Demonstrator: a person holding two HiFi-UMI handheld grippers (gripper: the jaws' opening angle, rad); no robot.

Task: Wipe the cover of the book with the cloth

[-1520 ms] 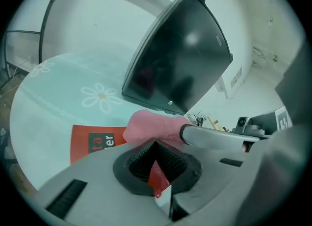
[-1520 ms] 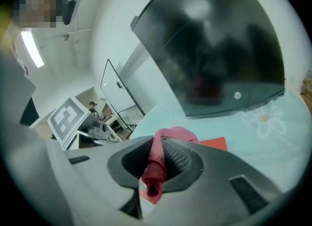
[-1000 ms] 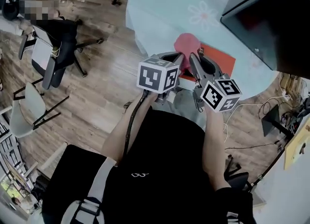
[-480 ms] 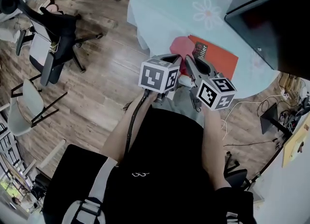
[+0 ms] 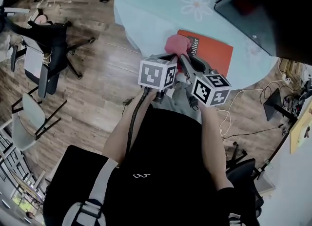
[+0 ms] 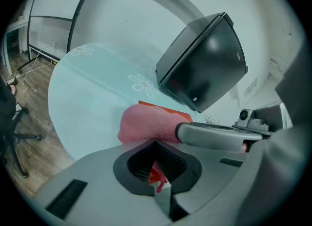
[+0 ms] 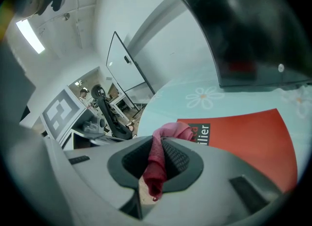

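Note:
An orange-red book [image 5: 214, 54] lies near the front edge of the pale blue table [image 5: 146, 10]. A pink cloth [image 5: 175, 44] rests bunched on the book's left end, beside the printed title. My right gripper [image 5: 184, 61] is shut on the cloth [image 7: 157, 161], which hangs through its jaws, with the book [image 7: 248, 142] stretching beyond. My left gripper [image 5: 170, 61] is shut on a thin orange-red strip [image 6: 156, 172] that looks like the book's near edge. The cloth [image 6: 146, 125] sits just beyond its jaws. The book's near corner is hidden by both grippers.
A large black box-like device [image 5: 263, 10] stands on the table at the back right, close to the book. Office chairs [image 5: 44, 59] stand on the wooden floor to the left. Cables [image 5: 253, 113] lie on the floor at the right.
The cloth has slid from over the book's title toward the book's left end, uncovering the print. Both grippers stayed together at the book's near edge.

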